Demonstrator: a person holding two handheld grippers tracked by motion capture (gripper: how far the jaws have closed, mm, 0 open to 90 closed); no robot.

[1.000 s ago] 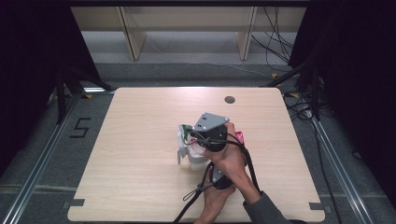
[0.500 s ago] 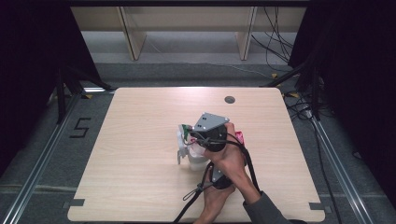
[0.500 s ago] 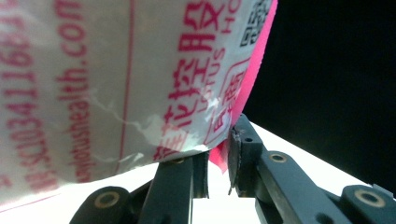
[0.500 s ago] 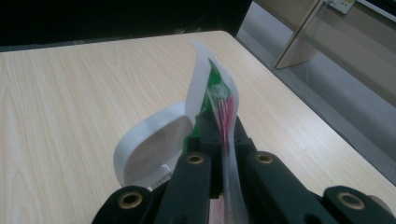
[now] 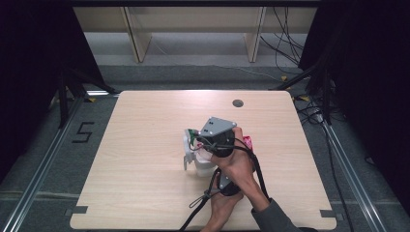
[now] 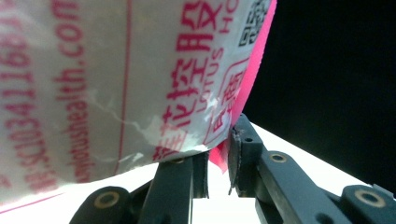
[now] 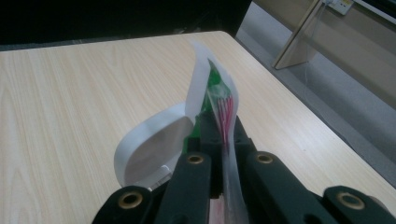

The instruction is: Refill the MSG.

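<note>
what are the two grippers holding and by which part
Both hold one white-and-pink packet: the left gripper pinches its pink edge, the right gripper clamps its thin edge.

A pale, wood-grained counter (image 5: 145,169) with rounded corners carries a small, dark, round cable hole (image 5: 237,103) near its far edge. Two dark notches are cut into its near edge, one towards each corner. On the grey floor (image 5: 43,159) to the left of the counter a black figure five (image 5: 83,132) is marked, between a metal rail (image 5: 46,162) and the counter's side. A matching rail (image 5: 348,169) runs along the right side. Beyond the far edge stands a light wooden shelf unit (image 5: 193,29) with two upright panels. Black cables (image 5: 295,58) trail over the floor at the far right.
</note>
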